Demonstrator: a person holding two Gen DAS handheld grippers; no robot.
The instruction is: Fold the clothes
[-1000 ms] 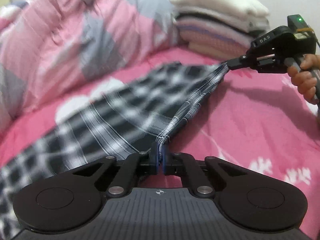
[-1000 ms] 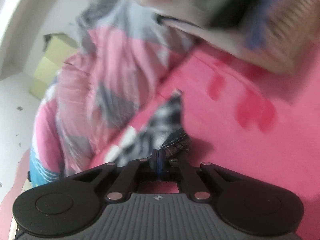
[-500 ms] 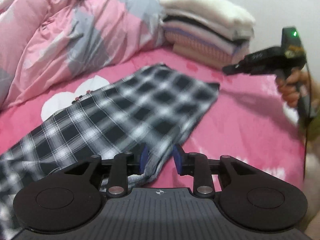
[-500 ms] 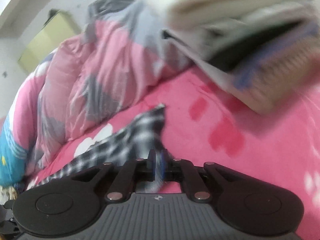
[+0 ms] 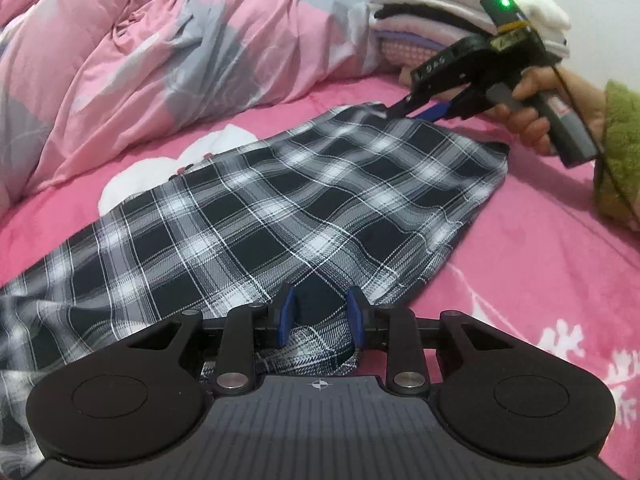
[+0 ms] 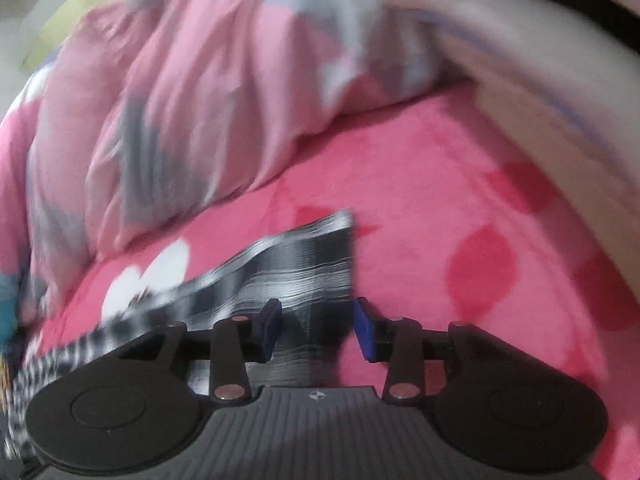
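A black-and-white plaid garment (image 5: 304,208) lies spread flat on the pink bed sheet (image 5: 540,272). My left gripper (image 5: 320,314) is open at the garment's near edge, its blue pads (image 5: 286,312) standing apart and not pressing on the cloth under them. My right gripper (image 5: 412,111), held by a hand in a green sleeve (image 5: 620,140), hovers at the garment's far corner. In the blurred right wrist view, the right gripper (image 6: 318,328) has its jaws opening over that plaid corner (image 6: 304,252), with the pads clear of the fabric.
A rumpled pink-and-grey duvet (image 5: 160,60) banks up along the left and back. A stack of folded clothes (image 5: 440,8) sits at the back right, close behind the right gripper. The duvet (image 6: 180,100) also fills the right wrist view.
Both grippers were shut on the garment's edge, holding it taut. Both have let go; the cloth has settled flat. The right gripper has swung left to the far corner.
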